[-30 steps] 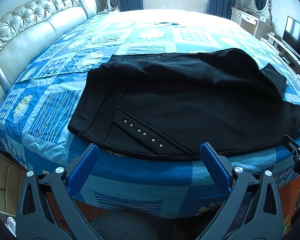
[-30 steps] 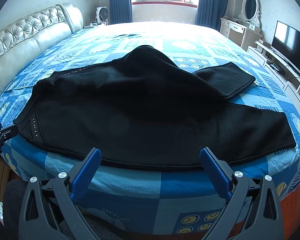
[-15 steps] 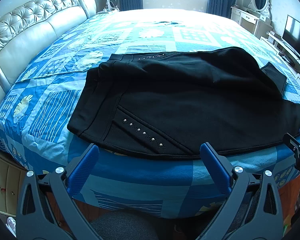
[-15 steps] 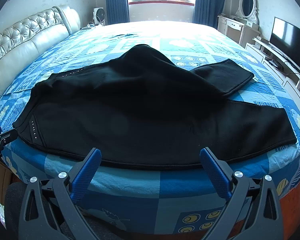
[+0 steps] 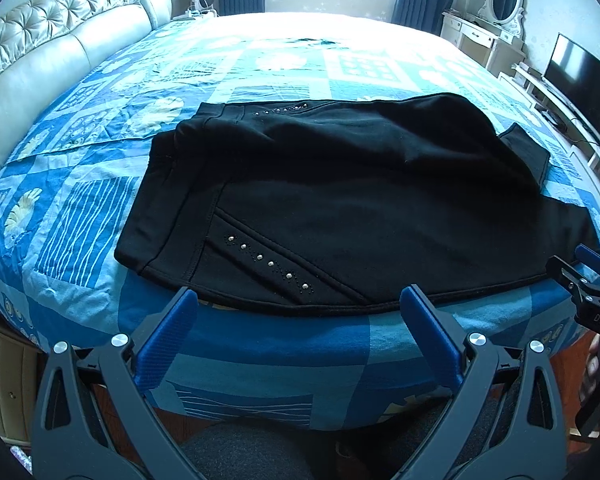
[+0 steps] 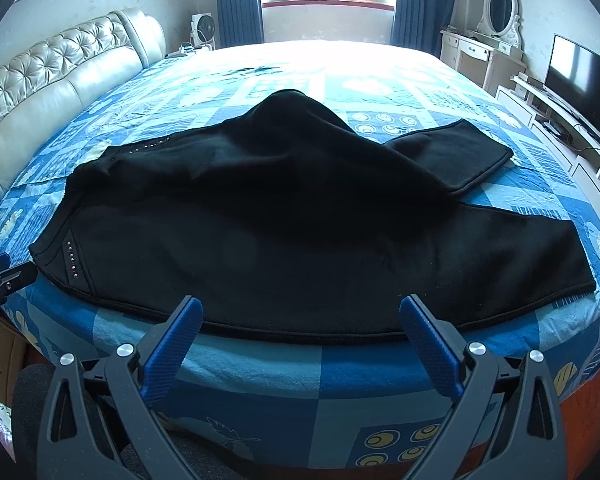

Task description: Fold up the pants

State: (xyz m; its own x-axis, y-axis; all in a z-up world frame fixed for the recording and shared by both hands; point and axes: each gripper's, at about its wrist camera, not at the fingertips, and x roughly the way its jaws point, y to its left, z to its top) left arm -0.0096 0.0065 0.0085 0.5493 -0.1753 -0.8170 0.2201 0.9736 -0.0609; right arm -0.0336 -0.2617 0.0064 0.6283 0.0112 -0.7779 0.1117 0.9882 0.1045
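Black pants (image 5: 340, 208) lie on the blue patterned bed, waistband to the left with a row of studs (image 5: 268, 264), legs to the right. In the right wrist view the pants (image 6: 300, 220) are folded over on themselves, with one leg end (image 6: 456, 152) sticking out behind and the other (image 6: 540, 264) at the right. My left gripper (image 5: 298, 308) is open and empty, just short of the pants' near edge by the studs. My right gripper (image 6: 300, 314) is open and empty, just short of the near edge at mid-leg.
The bed (image 5: 80, 216) has a padded headboard (image 5: 40, 52) on the left. A TV (image 6: 580, 80) on a low stand and a white dressing table (image 6: 484, 52) stand to the right. A fan (image 6: 202, 28) and window are at the far end.
Both grippers have lifted a little and pulled back slightly; the right view tilted up. The pants have not moved.
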